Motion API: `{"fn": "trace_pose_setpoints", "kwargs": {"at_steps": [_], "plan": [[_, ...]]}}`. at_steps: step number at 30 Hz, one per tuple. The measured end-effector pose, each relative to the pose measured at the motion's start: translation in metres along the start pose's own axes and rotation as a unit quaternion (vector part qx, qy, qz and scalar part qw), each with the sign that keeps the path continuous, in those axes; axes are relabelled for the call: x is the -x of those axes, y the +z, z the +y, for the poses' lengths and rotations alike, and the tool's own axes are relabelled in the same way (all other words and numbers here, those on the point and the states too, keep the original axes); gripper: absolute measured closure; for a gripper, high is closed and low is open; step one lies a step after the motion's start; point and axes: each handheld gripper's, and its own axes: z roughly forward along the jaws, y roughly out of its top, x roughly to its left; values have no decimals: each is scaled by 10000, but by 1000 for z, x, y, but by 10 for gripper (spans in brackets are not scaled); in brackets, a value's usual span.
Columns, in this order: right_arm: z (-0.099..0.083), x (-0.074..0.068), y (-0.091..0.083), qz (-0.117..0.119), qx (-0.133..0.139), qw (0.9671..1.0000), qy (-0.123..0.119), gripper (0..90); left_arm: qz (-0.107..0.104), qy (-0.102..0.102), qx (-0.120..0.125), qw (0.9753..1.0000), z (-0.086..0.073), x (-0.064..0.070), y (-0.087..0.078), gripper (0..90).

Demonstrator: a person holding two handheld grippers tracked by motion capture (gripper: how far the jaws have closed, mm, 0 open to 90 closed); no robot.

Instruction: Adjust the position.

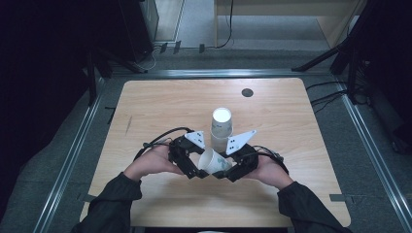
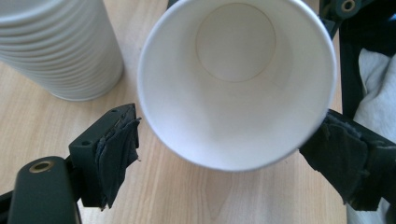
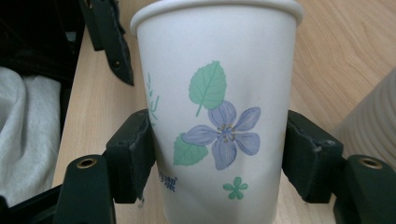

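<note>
right gripper (image 3: 219, 154) clamps cup (image 3: 219, 116); left gripper (image 2: 233, 158) jaws apart round its rim; harder squeezing could crush it, toppling stack (image 1: 221, 127).

One loose paper cup (image 1: 214, 161) sits near the desk's (image 1: 160, 104) front edge. One stack of paper cups (image 1: 221, 128) stands mid-desk. Two claws: left claw (image 1: 192, 165), right claw (image 1: 232, 167).
</note>
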Motion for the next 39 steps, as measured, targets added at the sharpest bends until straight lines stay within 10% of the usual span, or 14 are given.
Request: {"fn": "trace_pose_setpoints", "kwargs": {"at_steps": [12,39], "plan": [[1,1,-11,42,149,9998,83,325,10,-122,667,9977,-16,0,-12,125],[3,3,-13,311,464,9981,257,324,-335,-419,1914,9801,-13,0,0,169]]}}
